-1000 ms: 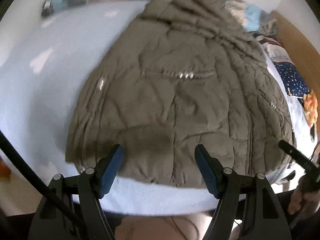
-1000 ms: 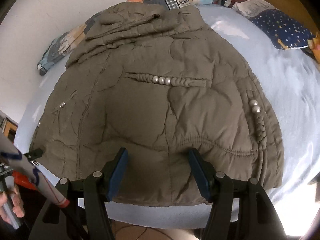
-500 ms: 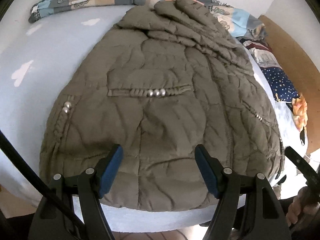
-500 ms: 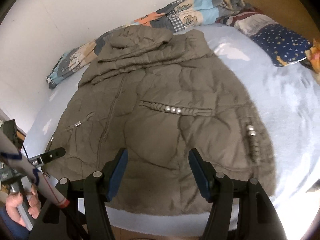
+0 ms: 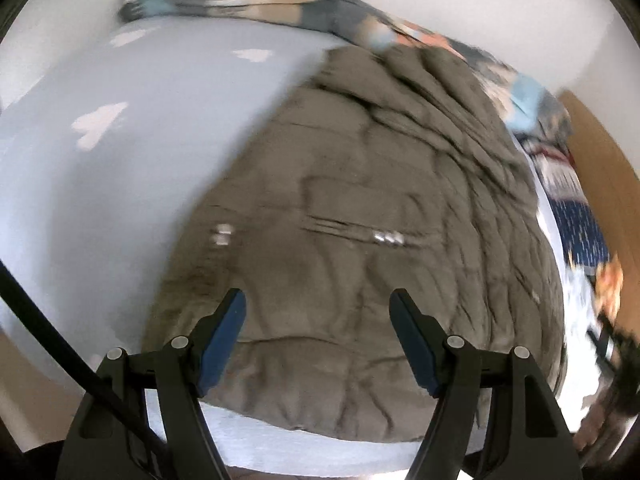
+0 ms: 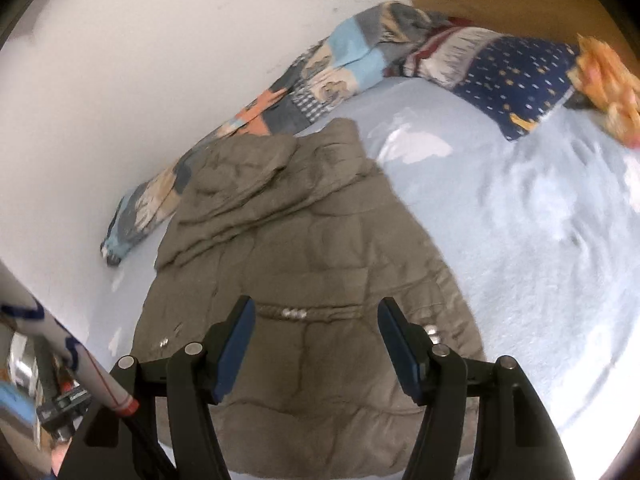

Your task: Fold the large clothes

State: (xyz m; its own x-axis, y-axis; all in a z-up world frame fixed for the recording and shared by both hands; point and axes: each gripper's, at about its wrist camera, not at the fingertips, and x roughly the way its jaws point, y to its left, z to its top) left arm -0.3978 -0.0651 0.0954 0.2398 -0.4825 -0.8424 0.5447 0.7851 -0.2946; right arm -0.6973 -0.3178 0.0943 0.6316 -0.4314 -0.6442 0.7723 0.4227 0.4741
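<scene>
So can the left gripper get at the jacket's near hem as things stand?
Probably yes: the left gripper is open and empty above the jacket, whose hem lies flat on the bed with nothing over it.

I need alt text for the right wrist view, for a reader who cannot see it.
An olive-brown padded jacket lies spread on a pale blue bed, with the right hand-held gripper open and empty above its lower half. A patchwork blanket lies along the white wall behind it.

jacket (image 5: 360,240) motion-blurred, hem (image 6: 304,440) behind gripper
</scene>
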